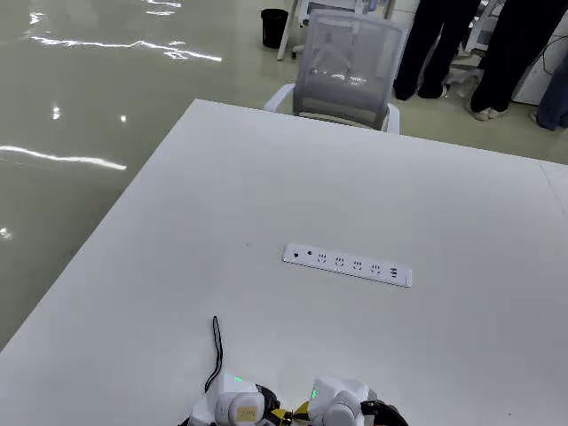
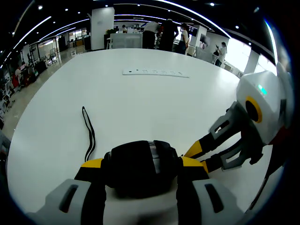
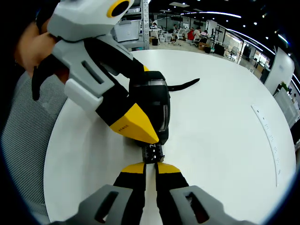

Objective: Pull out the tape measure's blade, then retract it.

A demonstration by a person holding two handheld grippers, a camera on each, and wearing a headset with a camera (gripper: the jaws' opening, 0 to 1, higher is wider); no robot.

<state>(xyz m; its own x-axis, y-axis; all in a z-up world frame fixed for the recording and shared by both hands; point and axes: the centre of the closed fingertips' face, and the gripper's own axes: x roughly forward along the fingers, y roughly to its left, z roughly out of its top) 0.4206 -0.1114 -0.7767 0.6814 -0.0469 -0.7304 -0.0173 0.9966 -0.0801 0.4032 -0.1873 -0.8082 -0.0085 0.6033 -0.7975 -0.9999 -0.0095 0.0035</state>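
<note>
Your left gripper (image 2: 141, 164) clamps the tape (image 3: 150, 101), right gripper (image 3: 150, 168) pinches the blade (image 3: 153, 152), barely out. Next, pull apart steadily.

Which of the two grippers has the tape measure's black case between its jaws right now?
The left gripper: its jaws clamp the black case from both sides. The right gripper is instead shut on the short blade end sticking out of it.

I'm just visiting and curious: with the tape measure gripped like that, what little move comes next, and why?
Probably draw the right gripper straight back. Its jaws pinch the blade, which is barely out, while the left gripper clamps the tape measure.
</note>
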